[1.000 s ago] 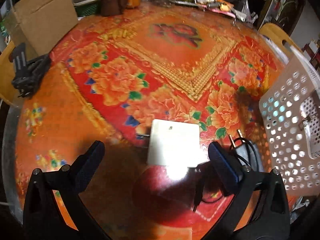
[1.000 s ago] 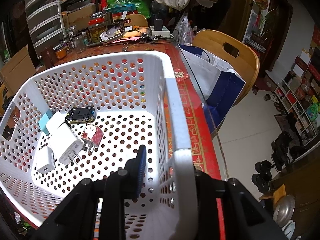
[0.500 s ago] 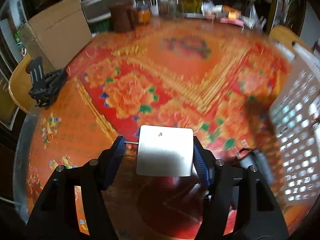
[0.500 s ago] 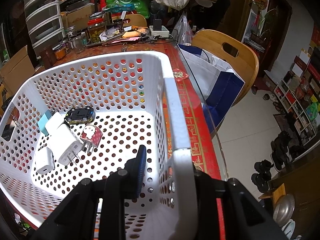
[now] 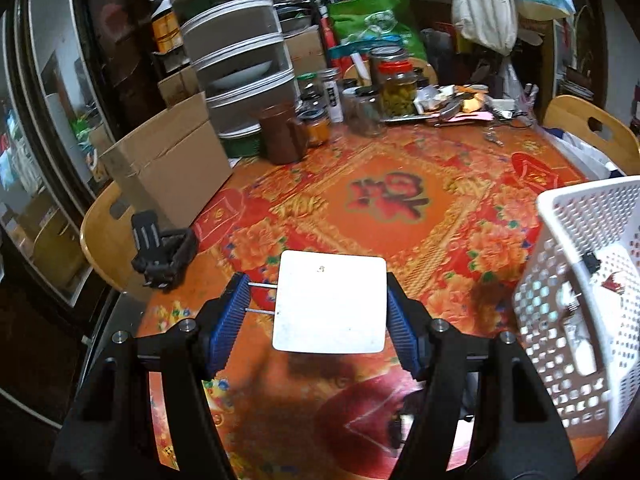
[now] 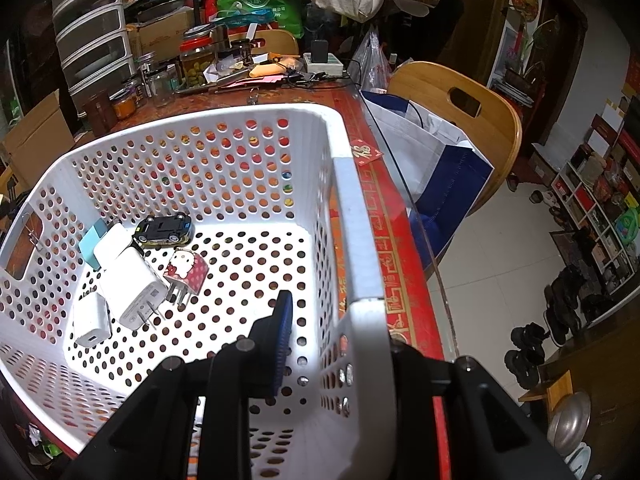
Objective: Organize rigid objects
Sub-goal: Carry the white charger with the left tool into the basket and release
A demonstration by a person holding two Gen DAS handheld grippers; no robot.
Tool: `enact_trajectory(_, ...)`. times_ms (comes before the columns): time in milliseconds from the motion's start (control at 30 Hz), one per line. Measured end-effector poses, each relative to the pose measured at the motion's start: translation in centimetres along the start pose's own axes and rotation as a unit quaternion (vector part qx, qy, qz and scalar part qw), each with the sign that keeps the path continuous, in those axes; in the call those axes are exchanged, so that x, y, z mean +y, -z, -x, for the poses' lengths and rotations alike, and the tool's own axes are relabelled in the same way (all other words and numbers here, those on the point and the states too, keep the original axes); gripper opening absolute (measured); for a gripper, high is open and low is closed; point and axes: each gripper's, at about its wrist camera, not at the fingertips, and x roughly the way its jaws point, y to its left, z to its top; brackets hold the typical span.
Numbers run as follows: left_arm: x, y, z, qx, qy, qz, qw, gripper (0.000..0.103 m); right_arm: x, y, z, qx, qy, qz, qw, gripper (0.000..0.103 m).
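Note:
My left gripper point(image 5: 318, 316) is shut on a flat white square charger point(image 5: 330, 302), its two prongs pointing left against the left pad, held above the red flowered tabletop point(image 5: 384, 200). The white perforated basket point(image 5: 580, 216) stands to its right. My right gripper point(image 6: 336, 336) is shut on the basket's right wall point(image 6: 356, 240), one finger inside and one outside. Inside the basket lie several white chargers point(image 6: 132, 284), a pink cartoon charger point(image 6: 186, 270), a teal block point(image 6: 91, 242) and a black toy car point(image 6: 164, 228).
A black clamp-like object point(image 5: 160, 252) sits at the table's left edge by a cardboard box point(image 5: 168, 164). Jars and a brown jug point(image 5: 280, 132) crowd the far side. Wooden chairs point(image 6: 460, 108) and a blue-white bag point(image 6: 432, 160) stand beside the table.
My left gripper closed on the white charger and lifted it off the table, tilting up to face the far side. The right gripper stayed clamped on the basket wall.

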Motion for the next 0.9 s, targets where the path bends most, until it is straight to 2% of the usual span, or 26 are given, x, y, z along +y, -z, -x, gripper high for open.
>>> enact_trajectory(567, -6.0, -3.4, 6.7, -0.054, 0.019, -0.042, 0.9974, 0.063, 0.0, 0.2, 0.0, -0.01, -0.014, 0.004, 1.0, 0.028)
enact_trajectory(900, -11.0, -4.3, 9.0, -0.064, 0.05, -0.081, 0.9934, 0.063, 0.0, 0.3, 0.1, -0.013, -0.017, 0.004, 1.0, 0.029)
